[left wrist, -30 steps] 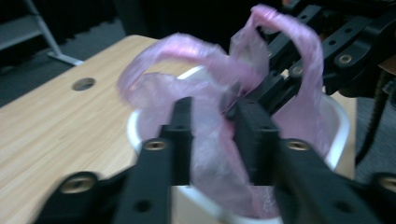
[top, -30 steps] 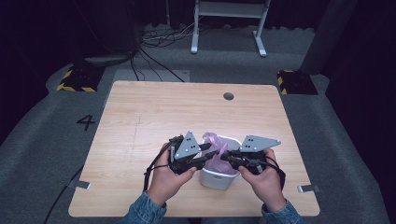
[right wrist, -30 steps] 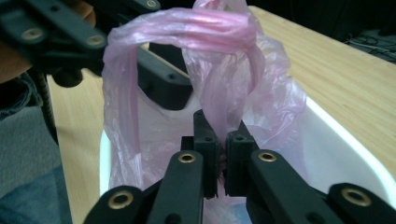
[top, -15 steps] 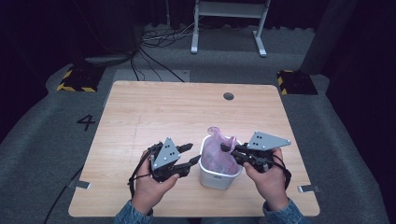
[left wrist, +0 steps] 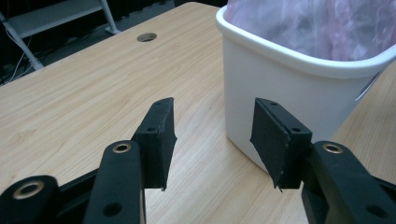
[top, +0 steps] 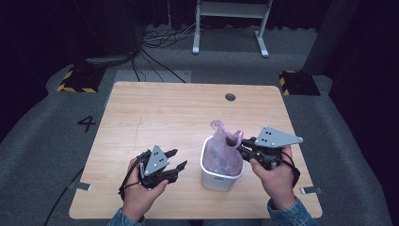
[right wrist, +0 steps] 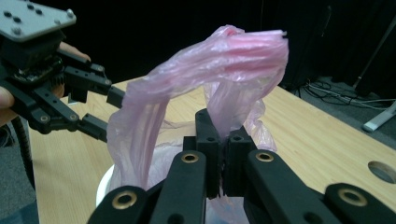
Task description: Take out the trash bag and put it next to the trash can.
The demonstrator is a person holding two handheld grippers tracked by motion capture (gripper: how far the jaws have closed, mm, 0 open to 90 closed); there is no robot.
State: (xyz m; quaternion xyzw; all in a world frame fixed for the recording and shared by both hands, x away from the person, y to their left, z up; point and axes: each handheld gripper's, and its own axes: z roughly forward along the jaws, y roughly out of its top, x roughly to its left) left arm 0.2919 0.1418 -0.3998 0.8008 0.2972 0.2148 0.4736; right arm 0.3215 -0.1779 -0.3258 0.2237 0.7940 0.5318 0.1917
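Note:
A small white bin (top: 221,174) stands on the wooden table (top: 155,113) near its front edge, lined with a thin pink plastic bag (top: 223,148). My right gripper (top: 232,140) is shut on the bag's handle loop (right wrist: 224,60) and holds it above the bin's rim (right wrist: 103,186). My left gripper (top: 178,159) sits to the left of the bin, apart from it. Its jaws have just been opening and nothing is between them. In the left gripper view its pads (left wrist: 161,135) stand open before the bin's wall (left wrist: 289,88), with the bag (left wrist: 317,23) above. The right gripper view shows the left gripper (right wrist: 100,109) beyond the bag.
A round cable hole (top: 230,97) lies in the table's far side. A white metal stand (top: 230,19) and cables lie on the floor behind the table. Yellow-and-black blocks (top: 77,80) sit at both far corners.
My left gripper has drawn away from the bag to the left and lower, with its jaws now apart. My right gripper has risen a little with the bag's handle.

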